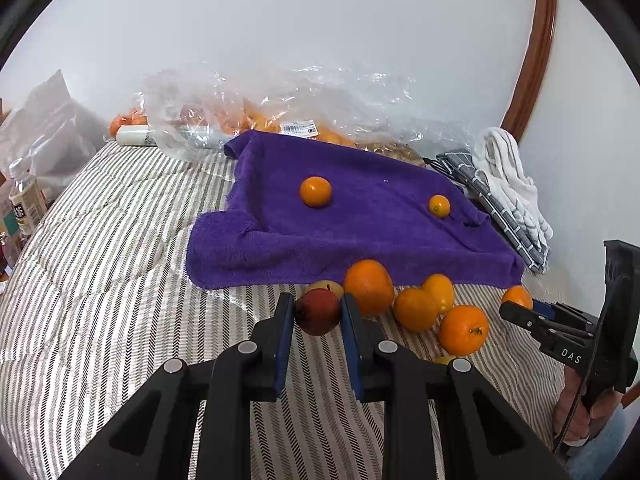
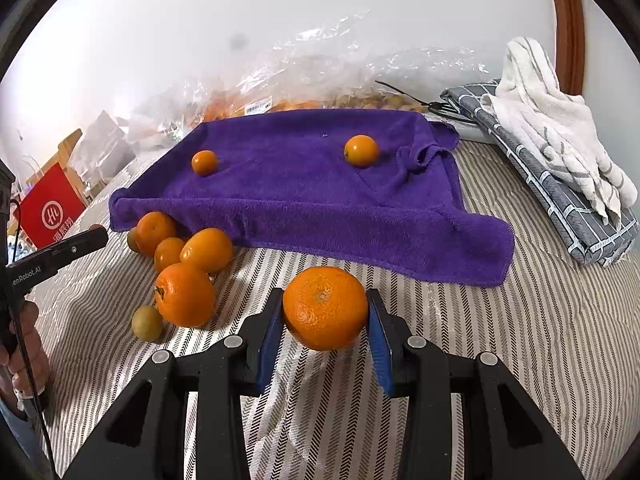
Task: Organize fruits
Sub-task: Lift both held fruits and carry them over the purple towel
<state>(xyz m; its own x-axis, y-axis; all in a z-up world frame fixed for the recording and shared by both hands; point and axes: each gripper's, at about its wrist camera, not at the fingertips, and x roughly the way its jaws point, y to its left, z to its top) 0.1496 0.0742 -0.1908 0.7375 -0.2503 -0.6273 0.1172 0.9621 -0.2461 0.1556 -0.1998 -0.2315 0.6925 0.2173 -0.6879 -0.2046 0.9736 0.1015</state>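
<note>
Left tongs (image 1: pixel 317 312) closed on a red apple (image 1: pixel 318 314), on the bed. Right tongs (image 2: pixel 325 312) closed on a big orange (image 2: pixel 325 307), apparently lifted. Purple towel (image 2: pixel 304 196) lies straight ahead of both tongs, near, two small oranges (image 2: pixel 204 162) already on it. Loose pile sits between the tongs.

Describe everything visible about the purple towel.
The purple towel is a plush, fuzzy terry cloth, deep violet, spread mostly flat over the striped bedcover. Its edges are rumpled: the near edge rolls over, and one far corner is bunched into folds. Two small oranges rest on top, well apart. Its far edge meets a clear plastic bag of fruit. At its near left corner, a cluster of loose oranges lies against the edge. Neither gripper touches it.
</note>
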